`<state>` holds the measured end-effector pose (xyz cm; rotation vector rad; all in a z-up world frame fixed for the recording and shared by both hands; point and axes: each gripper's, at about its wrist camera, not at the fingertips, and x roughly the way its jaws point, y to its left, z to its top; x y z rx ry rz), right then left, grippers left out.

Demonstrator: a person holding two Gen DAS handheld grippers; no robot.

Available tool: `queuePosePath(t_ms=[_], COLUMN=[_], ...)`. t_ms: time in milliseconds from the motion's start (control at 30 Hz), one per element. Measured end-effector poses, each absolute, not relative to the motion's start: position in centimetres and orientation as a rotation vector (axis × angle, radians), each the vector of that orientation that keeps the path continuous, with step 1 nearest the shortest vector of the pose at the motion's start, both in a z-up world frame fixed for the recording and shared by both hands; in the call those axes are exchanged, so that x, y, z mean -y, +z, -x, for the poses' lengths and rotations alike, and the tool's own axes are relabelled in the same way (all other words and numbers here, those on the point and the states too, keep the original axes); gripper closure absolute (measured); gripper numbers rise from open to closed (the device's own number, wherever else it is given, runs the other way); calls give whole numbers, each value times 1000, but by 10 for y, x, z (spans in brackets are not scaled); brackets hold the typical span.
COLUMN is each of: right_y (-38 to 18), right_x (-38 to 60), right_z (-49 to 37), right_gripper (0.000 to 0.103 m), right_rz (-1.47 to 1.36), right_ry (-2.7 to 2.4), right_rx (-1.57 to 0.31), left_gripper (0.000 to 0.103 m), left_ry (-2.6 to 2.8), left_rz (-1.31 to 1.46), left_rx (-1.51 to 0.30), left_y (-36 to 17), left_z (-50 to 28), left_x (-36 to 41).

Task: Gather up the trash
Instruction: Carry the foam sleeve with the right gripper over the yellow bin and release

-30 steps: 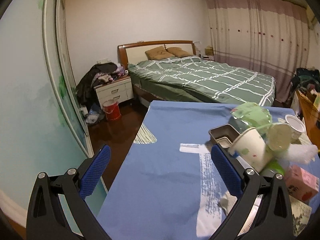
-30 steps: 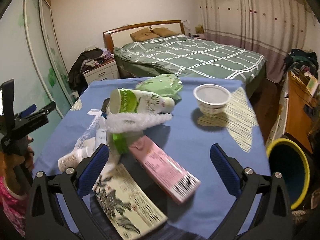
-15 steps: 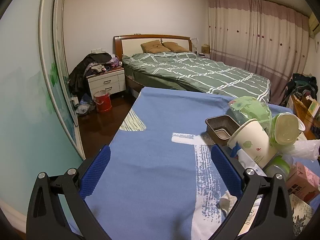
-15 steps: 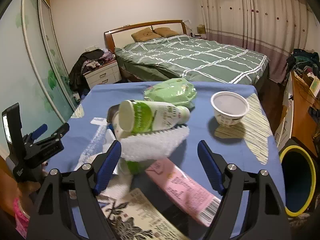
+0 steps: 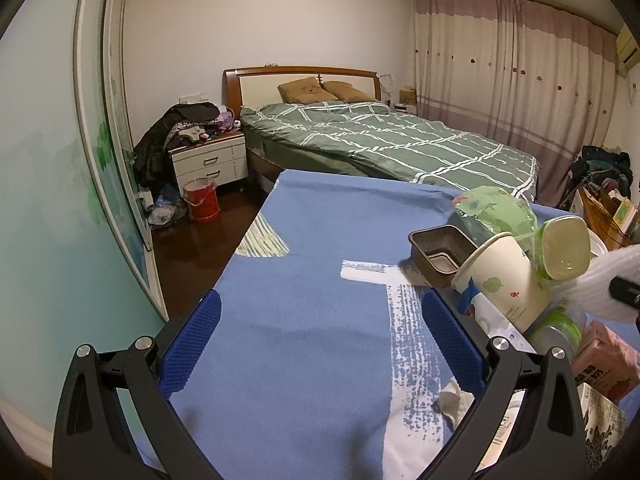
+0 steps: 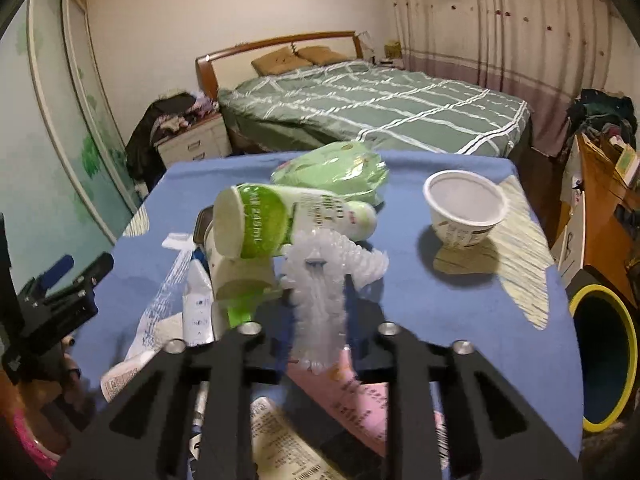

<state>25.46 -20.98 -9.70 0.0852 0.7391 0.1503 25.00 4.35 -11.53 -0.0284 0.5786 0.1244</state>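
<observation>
- The right gripper [image 6: 320, 296], at the lower centre of its frame, is closing its jaws on a strip of white bubble wrap [image 6: 320, 280]; the wrap stands between the pads, which appear to press it.
- The left gripper [image 5: 320, 344] hangs spread wide at the bottom of its frame, with only the blue tablecloth [image 5: 304, 280] between its pads.
- Just left of the wrap lies a green-and-white bottle [image 6: 280, 224] on its side, atop the pile.
- A pink carton [image 6: 360, 404] lies at the lower centre, under the wrap.
- A white bowl [image 6: 464, 208] stands alone at centre right.
- A yellow-rimmed bin [image 6: 604, 360] sits at the right edge, beside the table.
</observation>
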Motion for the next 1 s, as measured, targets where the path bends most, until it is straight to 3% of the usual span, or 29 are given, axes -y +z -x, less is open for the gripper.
queuePosePath(t_ms=[67, 533, 1000], right_y=[-93, -58, -129], right_x=[218, 312, 492], right_z=[-248, -174, -195], right_gripper=[88, 88, 86], right_rz=[-113, -232, -345], right_ry=[169, 24, -476], right_rx=[-737, -629, -736], left_gripper=[4, 4, 4], left_ry=[123, 92, 86], left_rz=[22, -14, -15], left_rx=[-576, -575, -572], left_y=[-115, -114, -113], left_z=[-248, -243, -243], left_x=[-43, -30, -33])
